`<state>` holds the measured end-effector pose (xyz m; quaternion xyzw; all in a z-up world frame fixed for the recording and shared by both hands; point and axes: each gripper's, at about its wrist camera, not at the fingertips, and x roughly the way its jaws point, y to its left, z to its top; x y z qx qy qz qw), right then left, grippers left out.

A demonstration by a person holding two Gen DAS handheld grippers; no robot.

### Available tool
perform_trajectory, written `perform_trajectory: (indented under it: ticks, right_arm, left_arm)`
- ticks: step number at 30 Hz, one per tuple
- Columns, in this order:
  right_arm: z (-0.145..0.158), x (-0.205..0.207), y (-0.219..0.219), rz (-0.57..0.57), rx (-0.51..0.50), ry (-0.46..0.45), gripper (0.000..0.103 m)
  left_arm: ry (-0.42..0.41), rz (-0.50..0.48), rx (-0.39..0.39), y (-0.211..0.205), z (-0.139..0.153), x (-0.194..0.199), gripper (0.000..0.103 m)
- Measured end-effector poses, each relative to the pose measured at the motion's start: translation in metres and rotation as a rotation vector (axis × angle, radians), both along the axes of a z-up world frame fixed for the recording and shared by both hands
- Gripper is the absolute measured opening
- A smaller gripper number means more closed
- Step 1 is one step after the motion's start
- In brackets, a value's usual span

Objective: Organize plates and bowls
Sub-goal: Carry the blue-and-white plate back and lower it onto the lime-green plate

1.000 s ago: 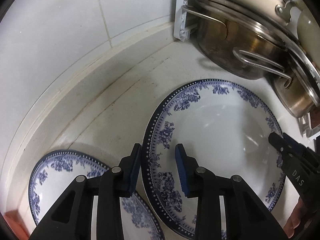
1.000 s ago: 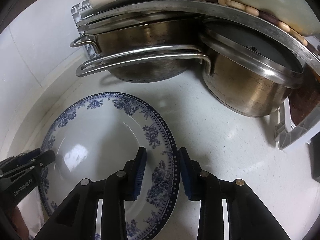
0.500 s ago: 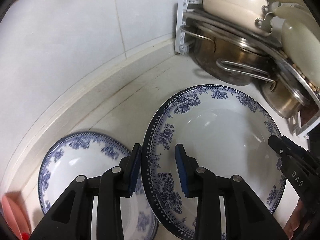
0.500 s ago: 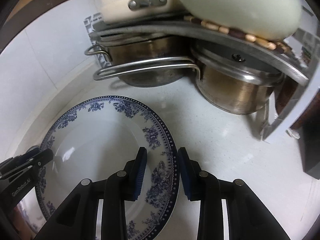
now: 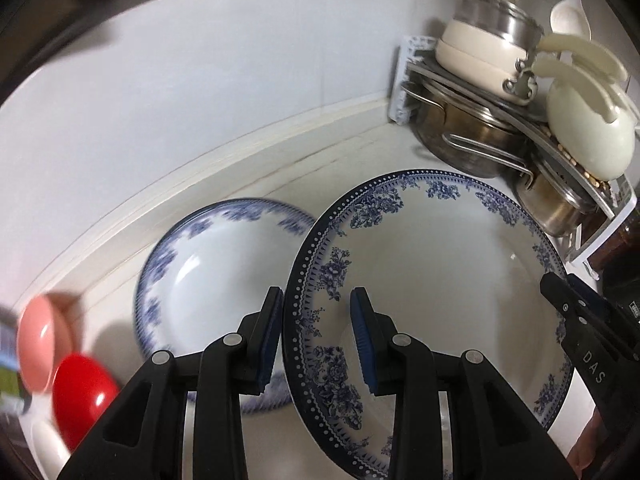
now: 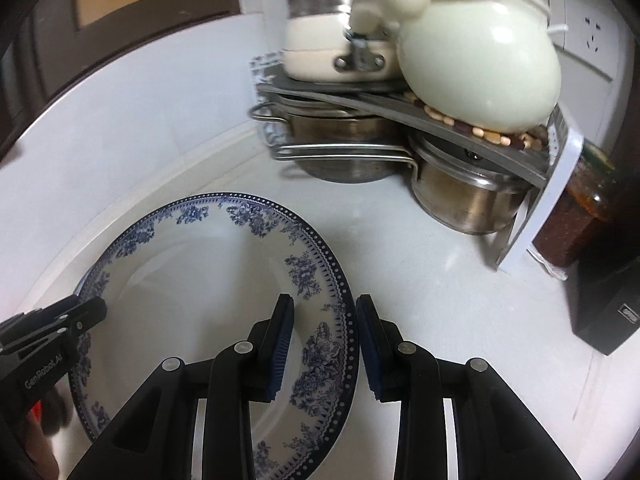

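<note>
Two grippers hold our big plate (image 5: 432, 280) by opposite rims, above the counter: left gripper (image 5: 316, 334) clamped at nine o'clock, right gripper (image 6: 325, 346) at three. If either pinch slips, the plate tips and could strike the smaller plate (image 5: 212, 276) below or the pots (image 6: 460, 196) at one o'clock.

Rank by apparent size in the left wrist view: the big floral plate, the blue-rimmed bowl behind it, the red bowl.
1. Big floral plate, though nearest the camera.
2. Blue-rimmed bowl, partly hidden.
3. Red bowl, smallest, blurred at the edge.
</note>
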<state>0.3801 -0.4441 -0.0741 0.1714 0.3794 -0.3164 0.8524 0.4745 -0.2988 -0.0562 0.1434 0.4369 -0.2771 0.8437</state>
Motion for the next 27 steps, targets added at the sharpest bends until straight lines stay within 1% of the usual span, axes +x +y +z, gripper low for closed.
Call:
perform_trajectory:
  ticks: [5,9,15,19,27]
  right_arm:
    - [0.012,-0.014,0.028,0.064,0.002,-0.015,0.034]
    - [0.021,-0.025,0.06,0.118,-0.027,-0.022,0.034]
    - [0.025,-0.038,0.107,0.199,-0.03,-0.026,0.034]
    - [0.026,-0.048,0.137,0.248,-0.037,-0.026,0.034]
    - [0.028,-0.066,0.194,0.335,-0.048,-0.03,0.034]
  left_arm:
    - [-0.012,0.076,-0.015,0.046,0.011,-0.025,0.034]
    - [-0.009,0.128,-0.023,0.083,0.013,-0.041,0.034]
    - [-0.03,0.197,-0.024,0.136,0.019,-0.069,0.034]
    - [-0.033,0.25,-0.033,0.172,0.021,-0.087,0.034]
    - [-0.026,0.32,-0.037,0.232,0.018,-0.121,0.034]
